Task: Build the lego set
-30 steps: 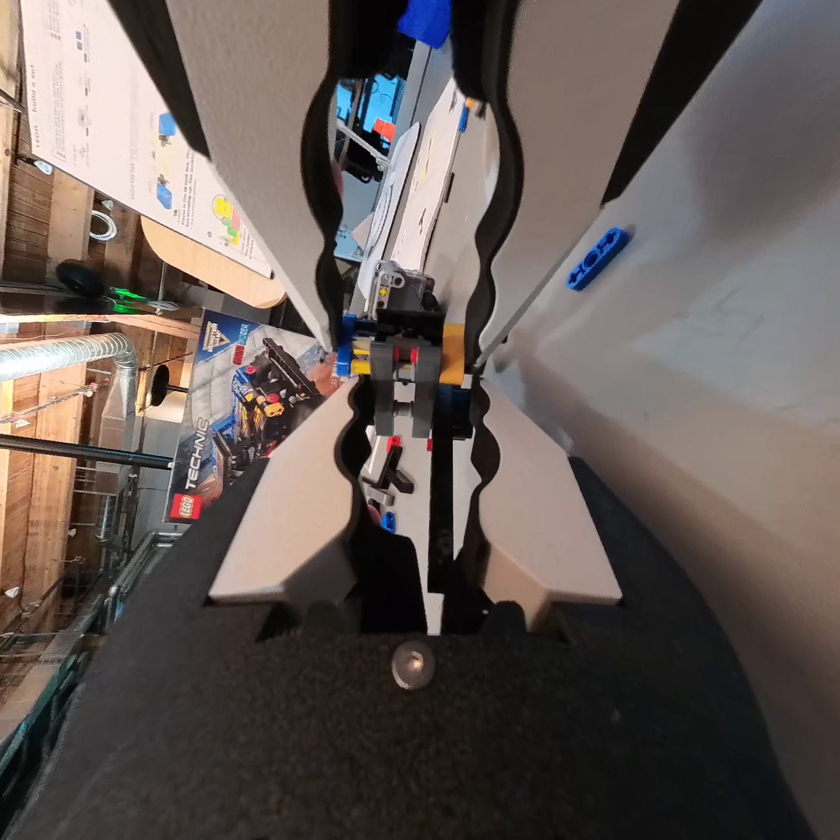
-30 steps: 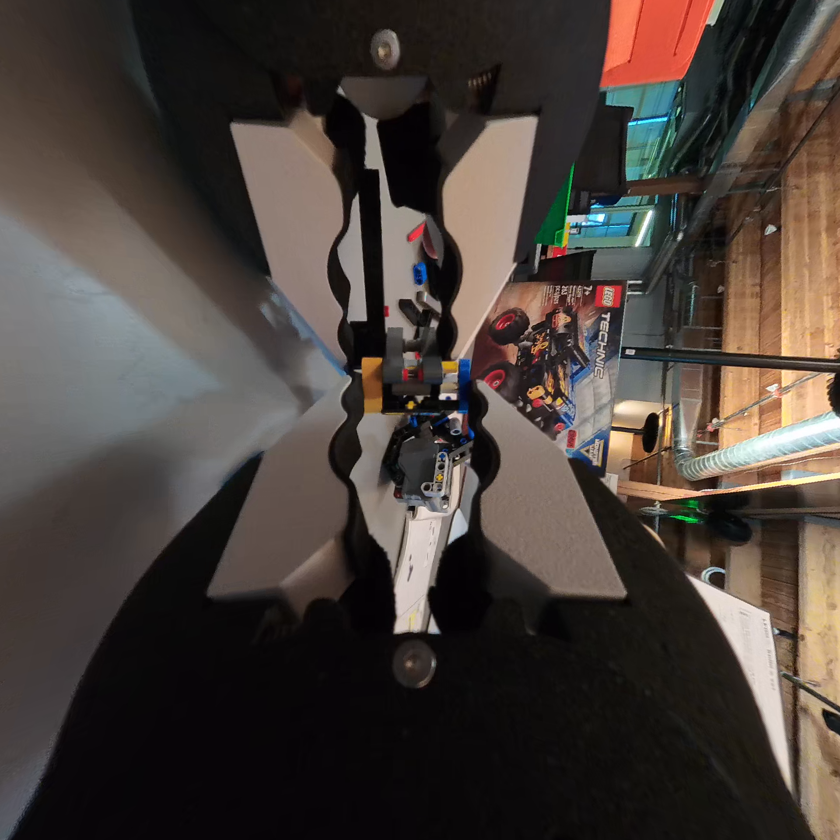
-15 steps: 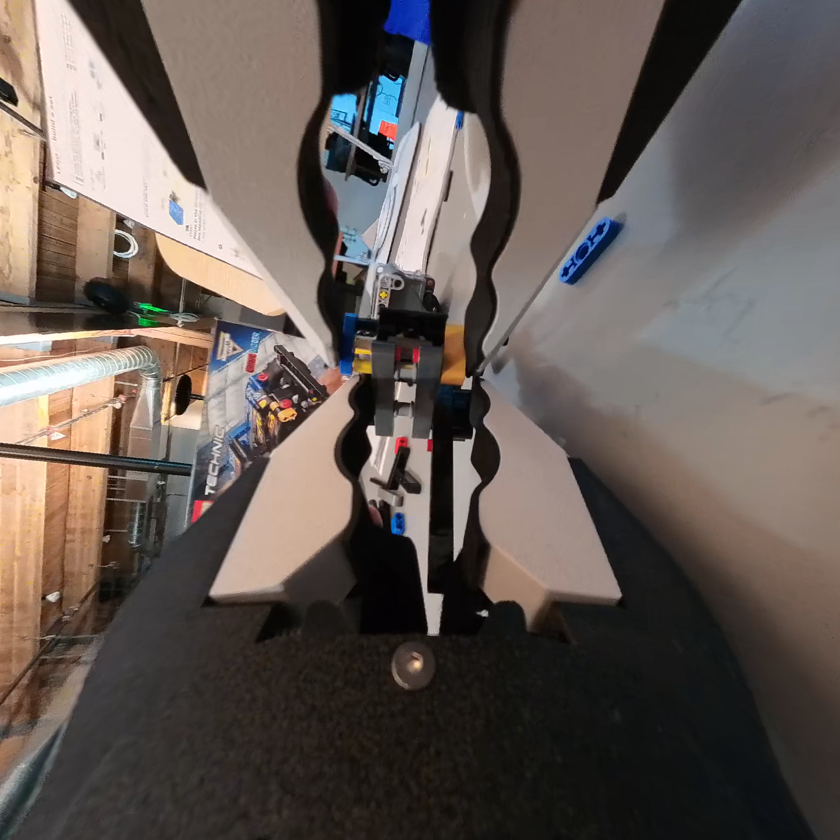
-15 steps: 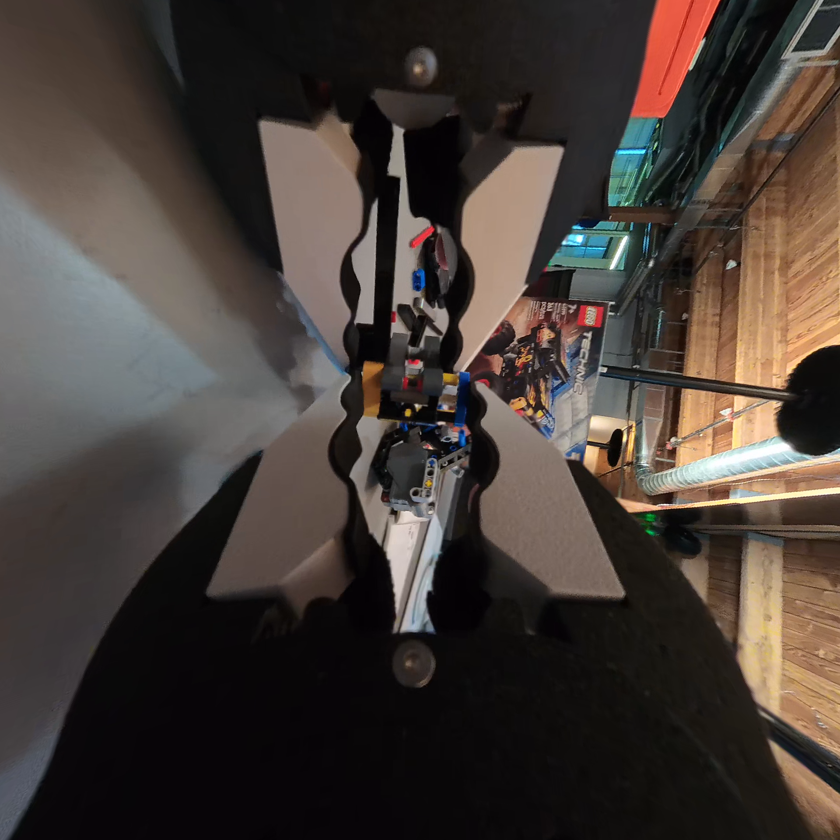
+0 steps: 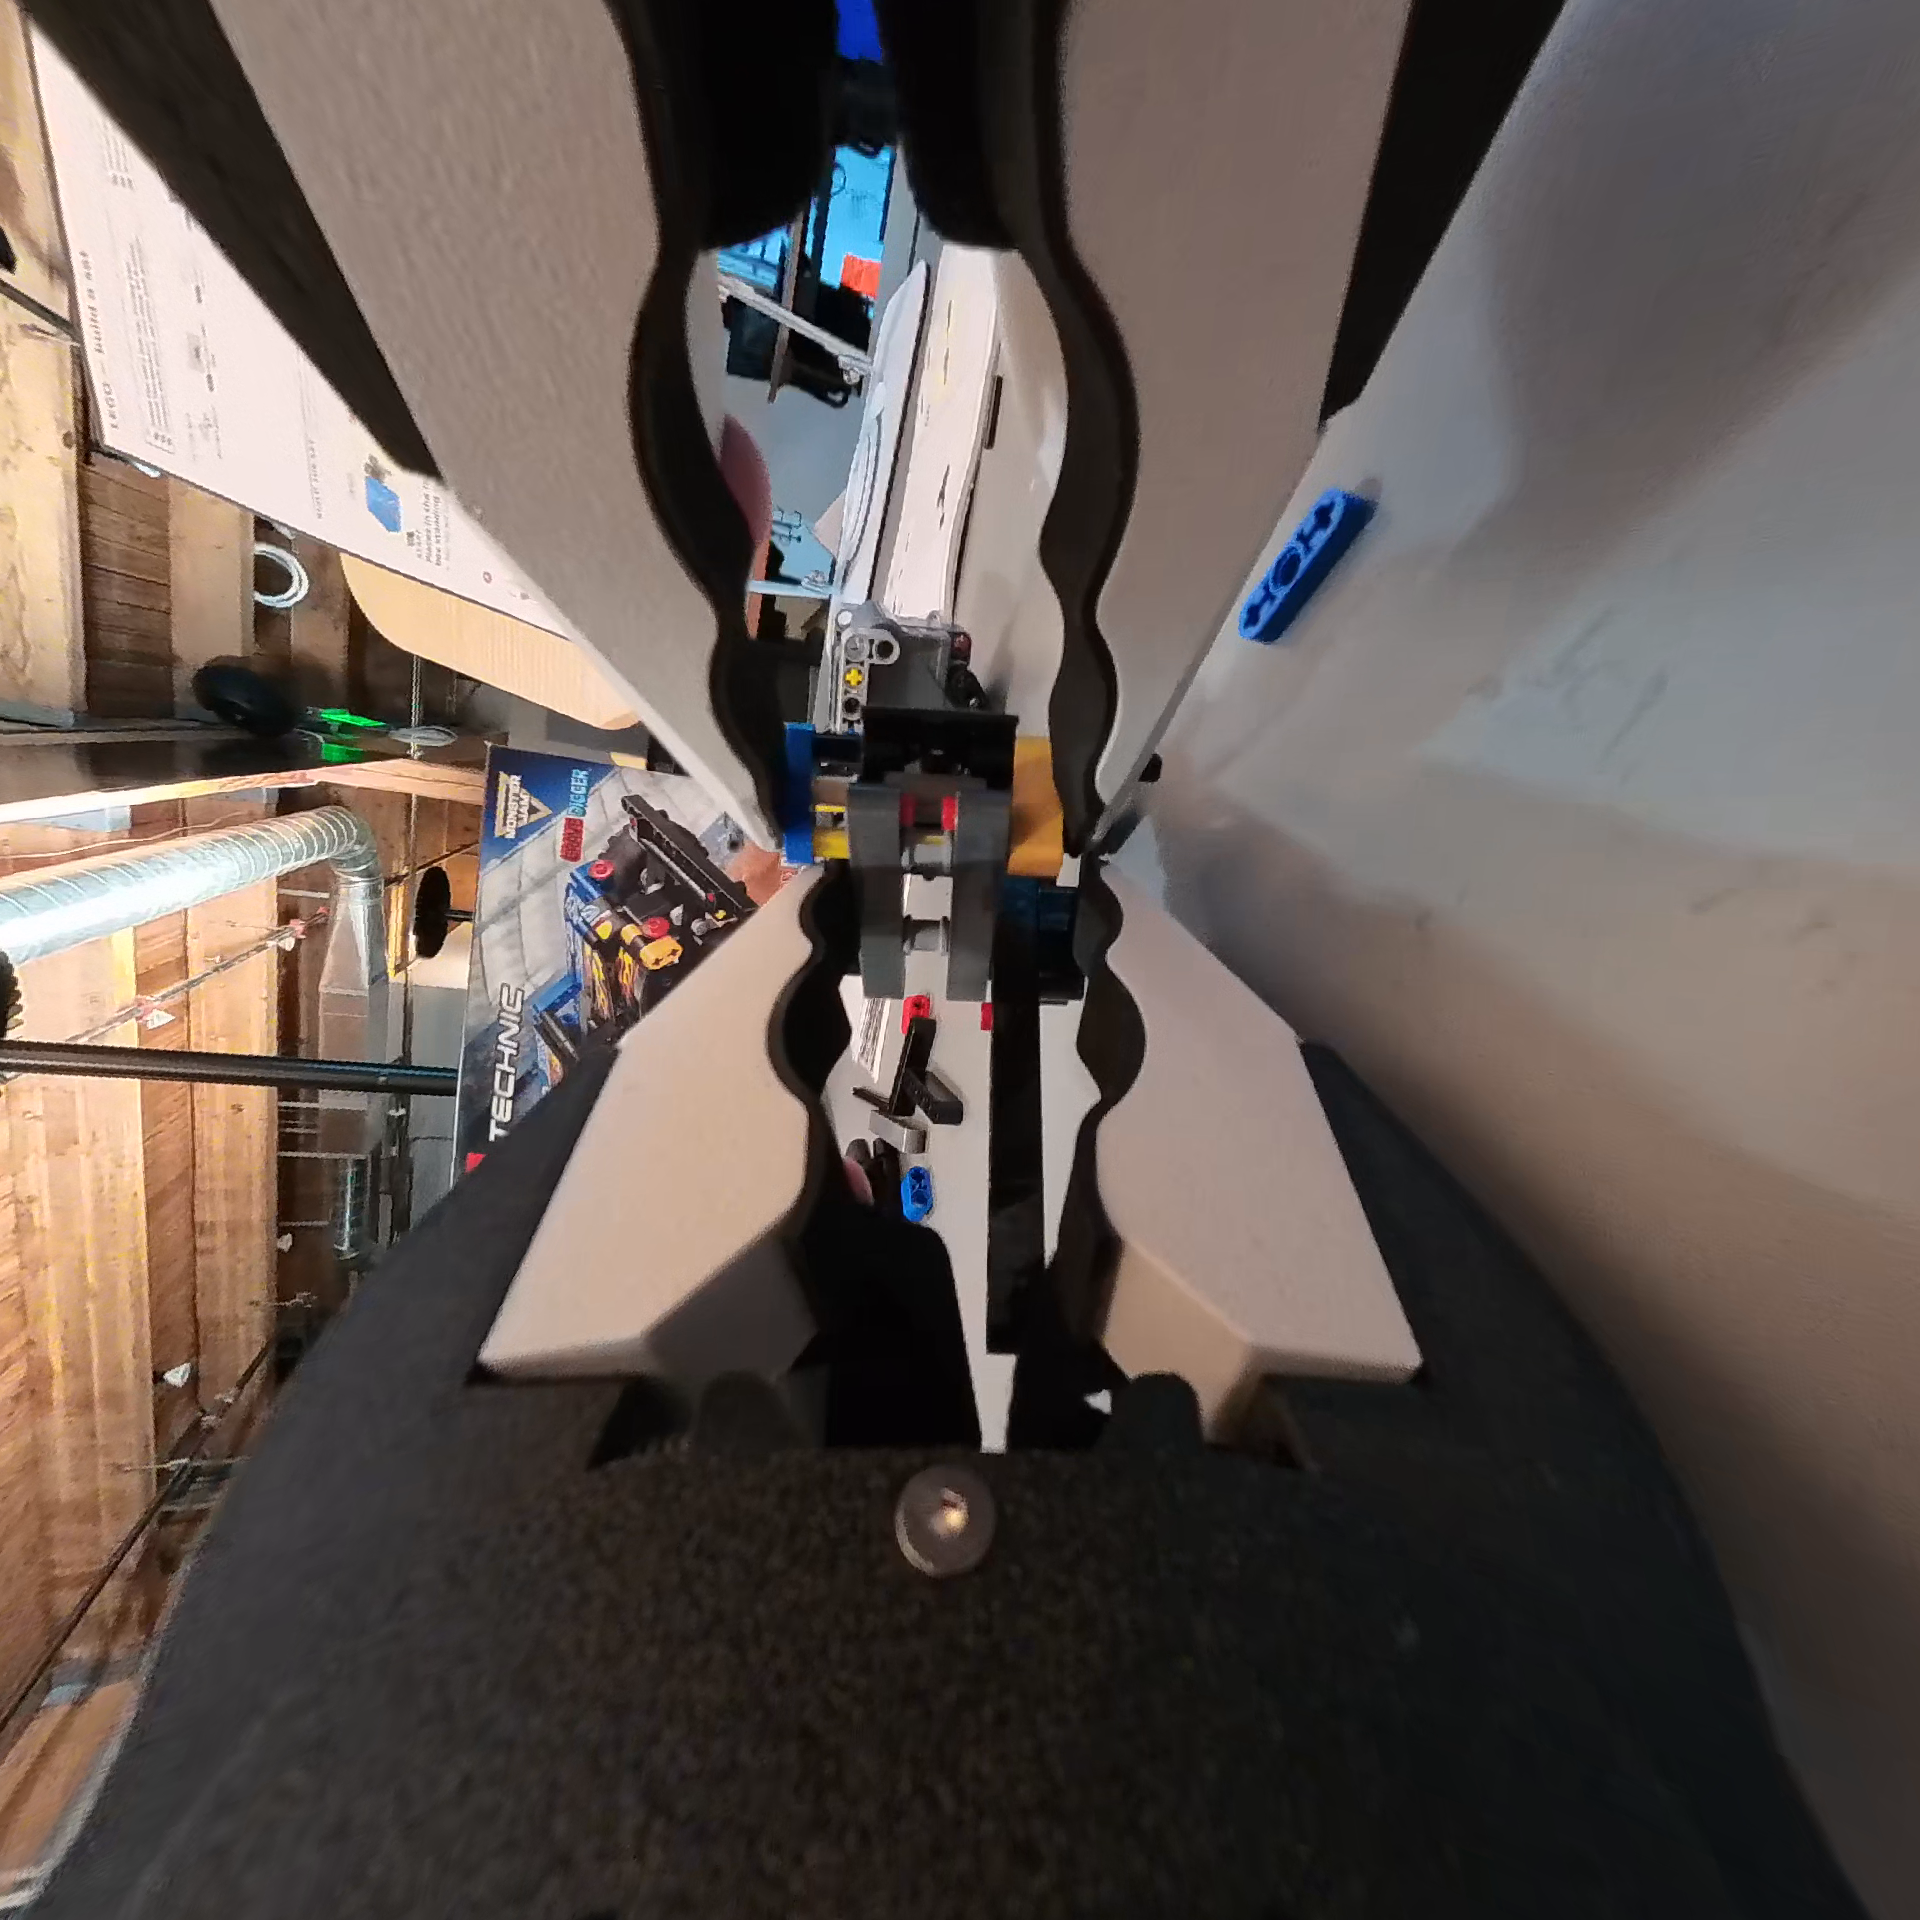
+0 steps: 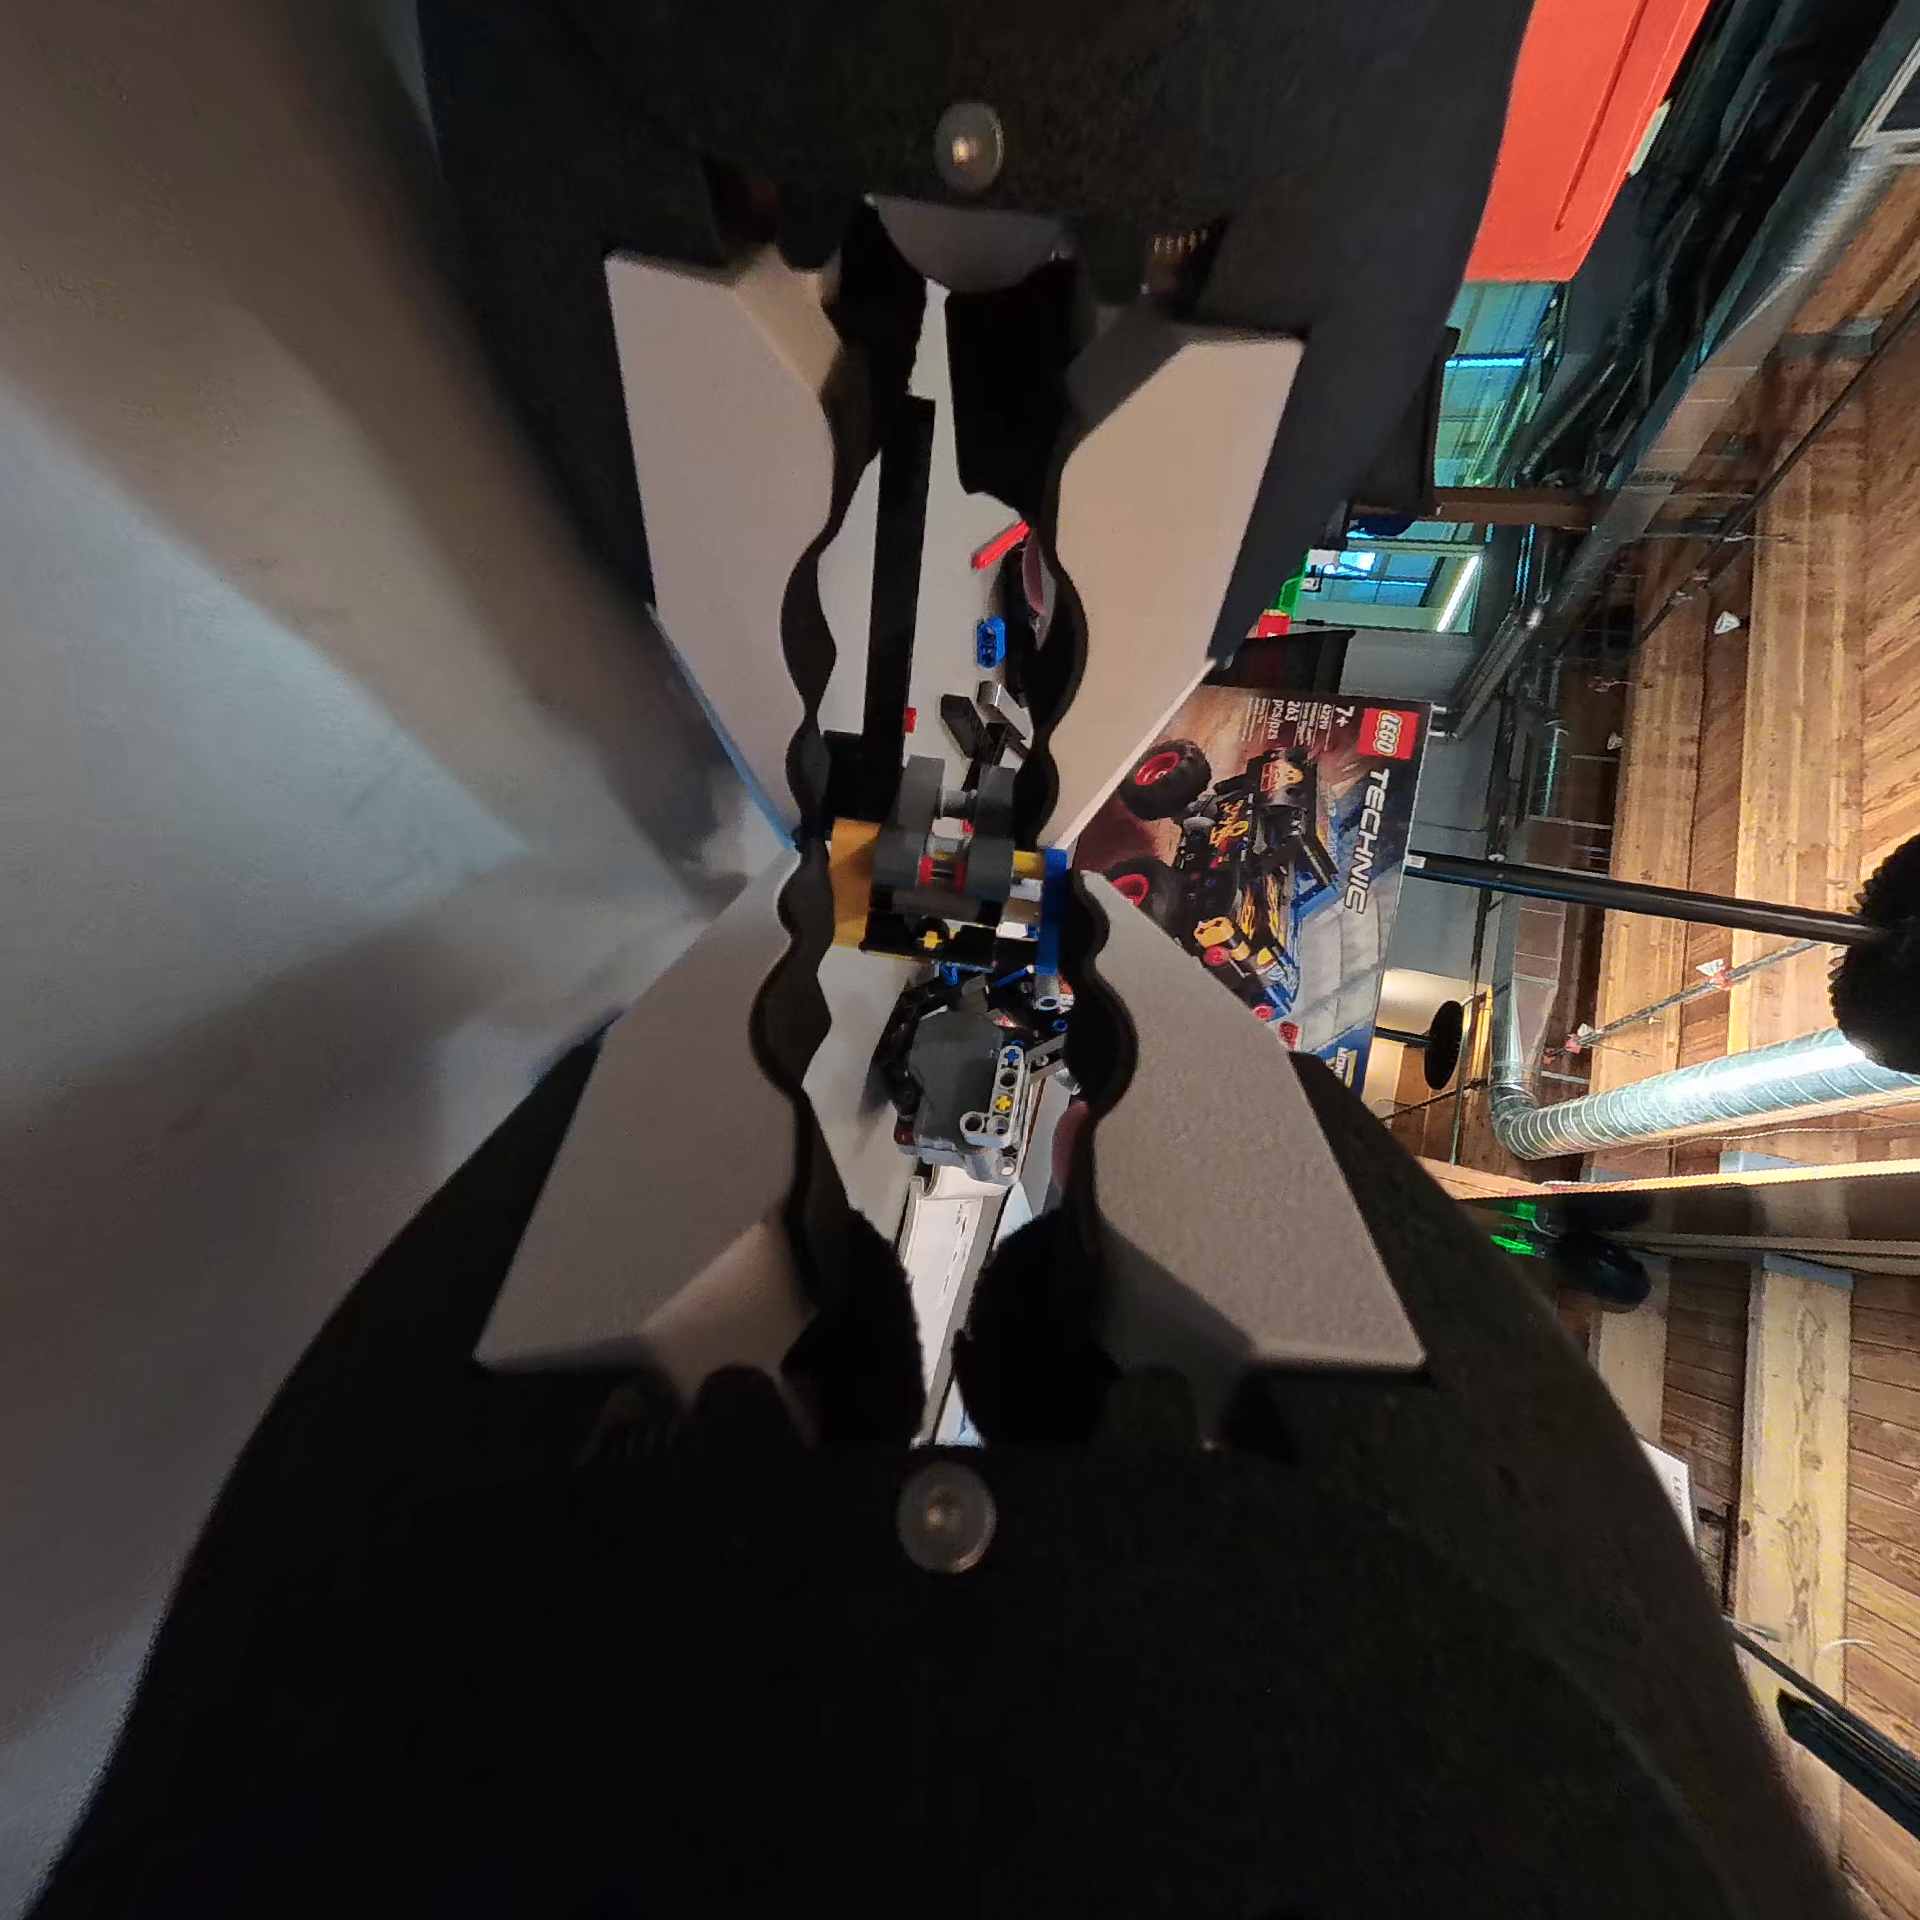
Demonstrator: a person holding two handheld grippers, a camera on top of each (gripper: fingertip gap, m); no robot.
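Both wrist views rolled sideways; the white tabletop (image 5: 1662,831) runs up the right side of the left wrist view and the left side of the right wrist view.

Left gripper (image 5: 925,862): grey wavy-edged fingers (image 5: 665,1195) closed on the small Lego sub-assembly of blue, yellow, black and dark grey parts (image 5: 925,831), tips pressing its blue end and its yellow end. Right gripper (image 6: 940,883): its grey fingers (image 6: 1226,1195) likewise clamped on the same sub-assembly (image 6: 935,873), coming from the opposite side, so the two grippers face each other tip to tip with the piece held between all four fingertips, clear of the table.

Two dark grey curved beams with red pins stick out of the sub-assembly toward the left gripper's camera.

On the table beyond: a larger grey-and-black partly built Lego block (image 6: 966,1081), a blue three-hole flat beam (image 5: 1304,566) lying alone well to the right in the left view, and scattered small black, red and blue loose pieces (image 5: 914,1101).

The printed cardboard set box (image 6: 1268,862) stands at the table's far edge. White instruction sheet (image 5: 208,312) on the wooden wall; silver duct (image 6: 1683,1091) behind.
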